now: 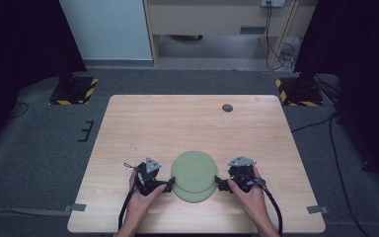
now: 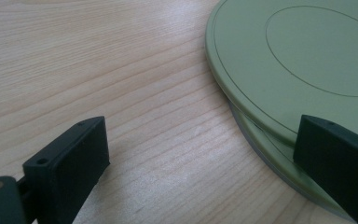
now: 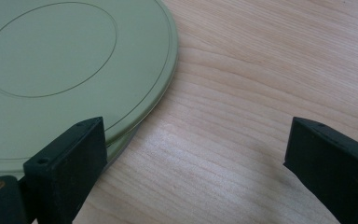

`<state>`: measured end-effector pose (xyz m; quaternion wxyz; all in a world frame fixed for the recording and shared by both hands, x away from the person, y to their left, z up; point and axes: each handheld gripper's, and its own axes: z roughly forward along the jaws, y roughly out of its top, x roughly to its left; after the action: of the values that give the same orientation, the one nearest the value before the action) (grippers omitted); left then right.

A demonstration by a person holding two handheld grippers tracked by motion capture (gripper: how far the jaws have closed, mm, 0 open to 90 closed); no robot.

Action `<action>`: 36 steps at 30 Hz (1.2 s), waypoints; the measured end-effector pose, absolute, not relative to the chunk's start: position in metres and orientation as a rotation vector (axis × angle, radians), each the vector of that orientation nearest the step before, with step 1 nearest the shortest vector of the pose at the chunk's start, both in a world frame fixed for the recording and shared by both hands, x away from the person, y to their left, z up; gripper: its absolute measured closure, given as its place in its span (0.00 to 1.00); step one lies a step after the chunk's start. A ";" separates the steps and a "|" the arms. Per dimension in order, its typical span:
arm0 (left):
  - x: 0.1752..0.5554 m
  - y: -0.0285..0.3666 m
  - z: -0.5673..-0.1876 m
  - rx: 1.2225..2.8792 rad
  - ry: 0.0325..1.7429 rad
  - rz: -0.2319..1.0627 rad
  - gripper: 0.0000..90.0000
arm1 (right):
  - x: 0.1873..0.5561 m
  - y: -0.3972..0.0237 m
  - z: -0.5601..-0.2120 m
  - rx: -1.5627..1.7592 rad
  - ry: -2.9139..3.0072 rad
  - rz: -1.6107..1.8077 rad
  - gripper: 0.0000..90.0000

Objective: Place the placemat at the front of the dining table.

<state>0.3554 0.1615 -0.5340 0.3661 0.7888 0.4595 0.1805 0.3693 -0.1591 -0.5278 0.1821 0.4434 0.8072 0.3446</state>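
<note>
Two hands, two tools [image 1: 169, 185] [image 1: 220, 183] spread, flanking two stacked green plates [image 1: 194, 169].

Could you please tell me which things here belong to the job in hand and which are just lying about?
In the job:
- upper green plate, stacked off-centre on the lower
- lower green plate
- left gripper, open at the plates' left edge
- right gripper, open at their right edge

Lying about:
- dark round disc in the far tabletop

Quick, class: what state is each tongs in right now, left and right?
Left tongs: open, holding nothing, beside the stacked green plates.
Right tongs: open, holding nothing, at the plates' other edge.
</note>
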 end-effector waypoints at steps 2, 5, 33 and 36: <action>0.356 0.161 -0.534 2.026 1.184 0.470 0.02 | 0.370 -0.158 -0.528 1.255 2.275 0.979 0.07; 0.357 0.161 -0.534 2.028 1.187 0.466 0.00 | 0.370 -0.157 -0.529 1.256 2.276 0.981 0.06; 0.362 0.159 -0.531 2.015 1.188 0.475 0.03 | 0.379 -0.157 -0.529 1.267 2.250 0.982 0.07; 0.360 0.158 -0.529 2.019 1.179 0.476 0.03 | 0.379 -0.157 -0.527 1.269 2.248 0.982 0.08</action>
<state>0.3603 0.1581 -0.5290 0.3688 0.7866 0.4592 0.1856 0.3791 -0.1565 -0.5269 0.1888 0.4512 0.7993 0.3491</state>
